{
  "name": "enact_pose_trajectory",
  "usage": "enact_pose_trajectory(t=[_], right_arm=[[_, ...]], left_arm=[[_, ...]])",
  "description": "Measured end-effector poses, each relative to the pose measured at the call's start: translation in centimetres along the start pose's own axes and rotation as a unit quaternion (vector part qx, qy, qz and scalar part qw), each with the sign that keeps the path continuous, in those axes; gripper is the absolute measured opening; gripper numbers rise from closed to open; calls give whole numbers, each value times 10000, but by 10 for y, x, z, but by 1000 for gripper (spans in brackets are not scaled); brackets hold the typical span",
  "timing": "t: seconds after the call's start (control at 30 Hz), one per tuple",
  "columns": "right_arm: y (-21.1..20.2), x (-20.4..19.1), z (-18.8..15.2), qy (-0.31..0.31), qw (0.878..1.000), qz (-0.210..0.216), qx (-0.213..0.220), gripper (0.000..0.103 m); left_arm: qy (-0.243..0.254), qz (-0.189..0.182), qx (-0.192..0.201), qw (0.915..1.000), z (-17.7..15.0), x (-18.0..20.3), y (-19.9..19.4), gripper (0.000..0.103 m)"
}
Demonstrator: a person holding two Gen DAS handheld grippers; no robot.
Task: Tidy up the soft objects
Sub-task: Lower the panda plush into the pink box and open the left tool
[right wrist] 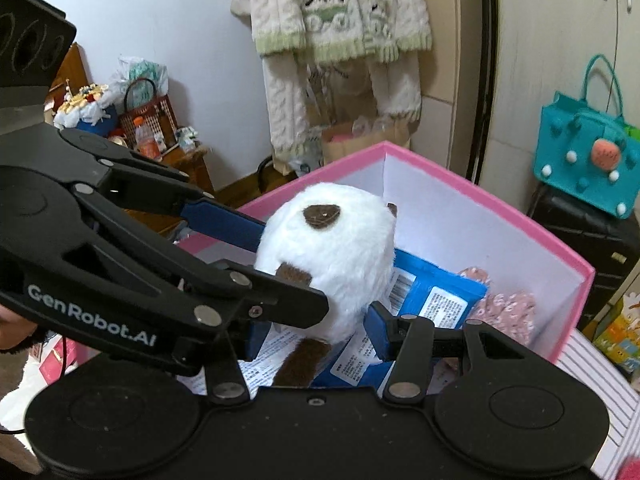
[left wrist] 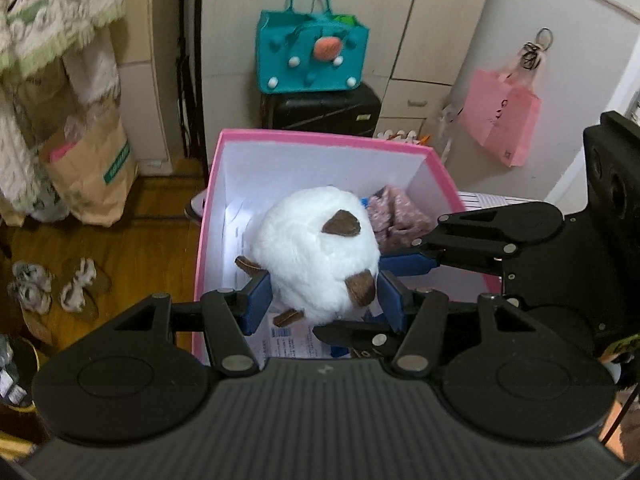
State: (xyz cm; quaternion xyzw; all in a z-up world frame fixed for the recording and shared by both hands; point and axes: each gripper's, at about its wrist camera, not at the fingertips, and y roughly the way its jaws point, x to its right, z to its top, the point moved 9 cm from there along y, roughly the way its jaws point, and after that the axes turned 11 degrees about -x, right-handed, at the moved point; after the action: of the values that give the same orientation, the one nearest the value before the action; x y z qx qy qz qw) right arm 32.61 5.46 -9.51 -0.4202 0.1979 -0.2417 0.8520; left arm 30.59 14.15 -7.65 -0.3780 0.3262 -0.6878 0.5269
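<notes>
- We see a pink box with white inner walls standing on the wooden floor, open at the top, in front of pale cupboards.
- On a black suitcase behind the box sits a teal felt bag; a pink paper bag hangs on the wall to the right in the left wrist view.
- We hold a round white plush toy with brown patches over the open box, above the things lying inside it.
- Our left gripper has its jaws partly open and pressed on the toy's lower sides, one blue pad at each flank.
- Our right gripper grips the same toy from another side; its jaws are likewise partly open and pressed into the fur.
- Inside the box, under and beside the toy, we see a blue packet with printed labels, a pink flowered cloth and white printed papers.
</notes>
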Motion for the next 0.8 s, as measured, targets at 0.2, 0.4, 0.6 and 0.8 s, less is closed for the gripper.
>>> enact_pose_trajectory(t=[0.2, 0.4, 0.6, 0.8], right_arm=[[11, 4, 3, -126, 9995, -167, -236, 56], [5, 6, -2, -189, 9986, -446, -219, 56], [-20, 7, -12, -89, 9987, -480, -152, 56], [-51, 4, -27, -4, 9985, -522, -130, 56]], left_arm=[[-86, 30, -112, 9999, -2, -9, 11, 56], [39, 194, -77, 9998, -4, -4, 14, 58], [252, 671, 51, 9974, -7, 1, -2, 60], [396, 802, 80, 9960, -12, 15, -23, 62]])
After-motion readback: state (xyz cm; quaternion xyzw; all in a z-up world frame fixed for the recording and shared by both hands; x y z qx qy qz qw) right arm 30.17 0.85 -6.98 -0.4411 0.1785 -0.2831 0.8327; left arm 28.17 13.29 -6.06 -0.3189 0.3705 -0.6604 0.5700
